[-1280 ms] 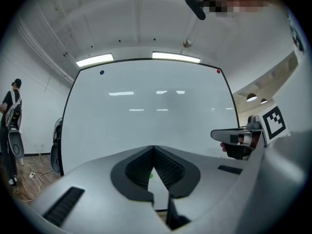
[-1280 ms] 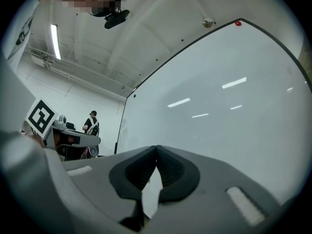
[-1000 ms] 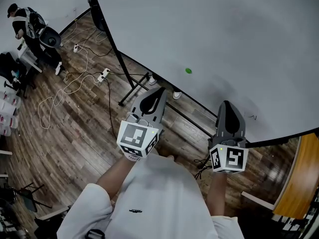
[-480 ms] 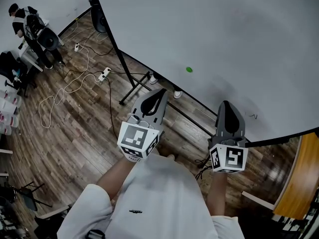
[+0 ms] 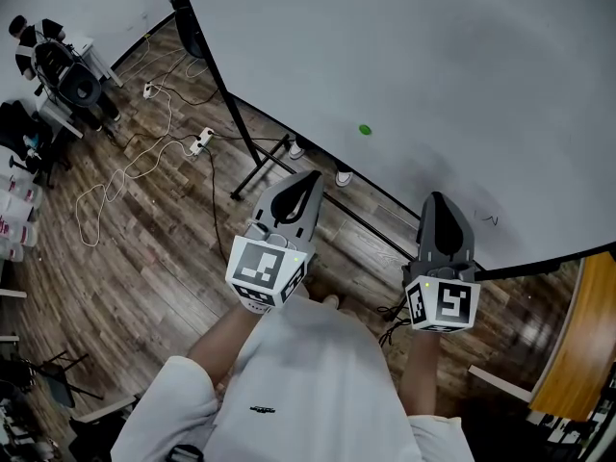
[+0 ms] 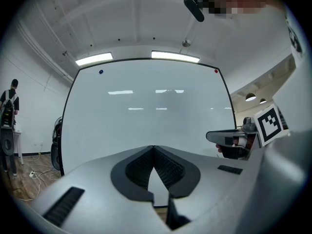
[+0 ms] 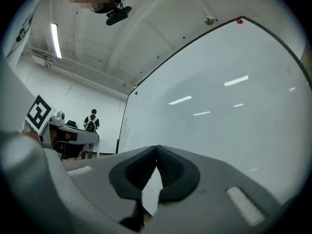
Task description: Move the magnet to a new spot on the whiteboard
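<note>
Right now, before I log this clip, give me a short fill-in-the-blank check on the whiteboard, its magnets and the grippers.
1. In the head view, the magnet low on the whiteboard is ___ in colour.
2. The left gripper is empty, its jaws ___.
3. The right gripper holds ___.
4. In the left gripper view, the corner magnet at the board's top right is ___ in colour.
Missing words: green; shut; nothing; red.

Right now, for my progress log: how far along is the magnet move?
Nothing looks done: the green magnet sits untouched on the whiteboard. In hand: nothing; left gripper and right gripper are both shut and empty. To do: reach, grip and move it.
</note>
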